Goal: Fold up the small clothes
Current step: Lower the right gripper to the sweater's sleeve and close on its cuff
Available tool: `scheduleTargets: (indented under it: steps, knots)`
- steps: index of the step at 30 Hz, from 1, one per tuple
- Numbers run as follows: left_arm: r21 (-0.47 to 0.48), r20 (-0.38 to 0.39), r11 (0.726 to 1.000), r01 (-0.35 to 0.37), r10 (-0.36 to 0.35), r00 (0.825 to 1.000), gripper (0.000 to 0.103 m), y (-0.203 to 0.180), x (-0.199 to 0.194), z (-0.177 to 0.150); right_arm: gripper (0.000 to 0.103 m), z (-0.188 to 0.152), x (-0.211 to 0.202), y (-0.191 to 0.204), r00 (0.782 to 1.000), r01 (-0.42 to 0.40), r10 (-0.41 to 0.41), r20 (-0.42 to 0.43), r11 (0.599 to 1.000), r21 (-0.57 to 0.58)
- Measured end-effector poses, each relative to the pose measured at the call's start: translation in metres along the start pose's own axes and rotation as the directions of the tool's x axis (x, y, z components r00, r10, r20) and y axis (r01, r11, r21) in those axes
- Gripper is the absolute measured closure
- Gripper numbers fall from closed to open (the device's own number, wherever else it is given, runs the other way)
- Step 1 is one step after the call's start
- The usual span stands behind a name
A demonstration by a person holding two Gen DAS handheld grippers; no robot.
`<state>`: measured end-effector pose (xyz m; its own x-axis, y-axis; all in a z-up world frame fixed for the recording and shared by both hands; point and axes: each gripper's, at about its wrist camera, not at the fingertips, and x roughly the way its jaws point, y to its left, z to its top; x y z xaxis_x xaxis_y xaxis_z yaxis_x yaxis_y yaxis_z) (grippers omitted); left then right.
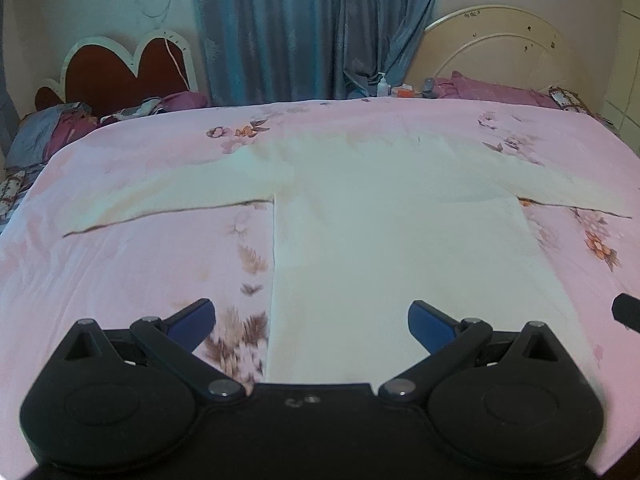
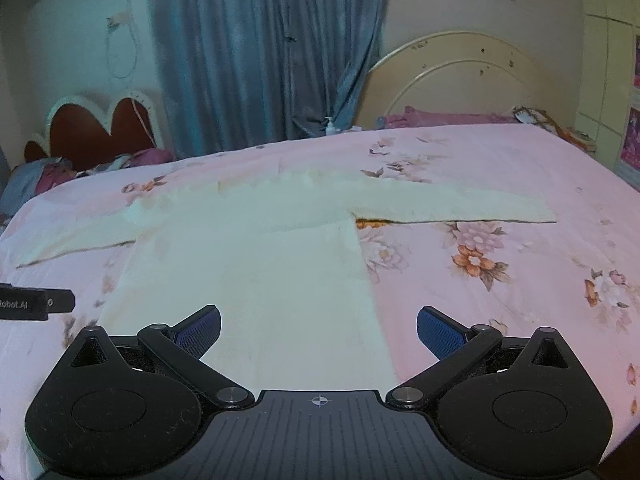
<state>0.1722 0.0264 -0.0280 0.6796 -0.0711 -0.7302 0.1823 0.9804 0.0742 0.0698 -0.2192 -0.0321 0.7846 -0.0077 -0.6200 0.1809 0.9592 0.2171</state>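
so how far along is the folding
Done: the cream top lies flat on the pink bedsheet, both sleeves spread out. In hand: nothing; the left gripper and right gripper are open and hover near its hem. Left: every fold, since no sleeve or side is turned in yet.

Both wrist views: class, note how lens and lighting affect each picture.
Left wrist view: fisheye bows the bed edge, corners go dark, the cream top looks washed out and soft. Right wrist view: same curvature, bluish cast on the curtain, pink tint at right.
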Motion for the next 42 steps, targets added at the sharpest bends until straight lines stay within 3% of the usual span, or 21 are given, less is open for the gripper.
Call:
scheduleTargets:
  steps: [12, 23, 33, 36, 38, 39, 42]
  knots:
    - [-0.017, -0.019, 0.999, 0.040, -0.040, 0.999, 0.000, 0.002, 0.059, 0.035, 0.000, 0.034, 0.062, -0.015, 0.999, 0.043, -0.042, -0.013, 0.999, 0.023]
    - [-0.069, -0.043, 0.998, -0.011, 0.008, 0.999, 0.001, -0.030, 0.118, 0.066, 0.000, 0.069, 0.141, -0.110, 0.995, 0.086, -0.081, -0.055, 0.993, 0.085]
    - [-0.048, -0.047, 0.999, -0.013, 0.011, 0.999, 0.002, -0.074, 0.172, 0.087, 0.001, 0.091, 0.196, -0.202, 0.987, 0.152, -0.141, -0.080, 0.976, 0.154]
    - [-0.031, -0.044, 0.999, -0.022, 0.021, 0.999, 0.007, -0.085, 0.184, 0.092, 0.001, 0.094, 0.210, -0.232, 0.980, 0.193, -0.178, -0.092, 0.961, 0.198]
    - [-0.025, -0.048, 0.999, -0.023, 0.022, 0.999, 0.007, -0.090, 0.190, 0.094, 0.017, 0.094, 0.217, -0.252, 0.973, 0.224, -0.204, -0.104, 0.946, 0.233]
    - [-0.024, -0.051, 0.999, -0.025, 0.023, 0.998, 0.008, -0.091, 0.192, 0.095, 0.035, 0.094, 0.222, -0.264, 0.968, 0.243, -0.219, -0.121, 0.935, 0.259]
    - [-0.026, -0.060, 0.999, -0.032, 0.031, 0.998, 0.008, -0.093, 0.198, 0.096, 0.035, 0.094, 0.230, -0.296, 0.965, 0.257, -0.220, -0.143, 0.905, 0.338]
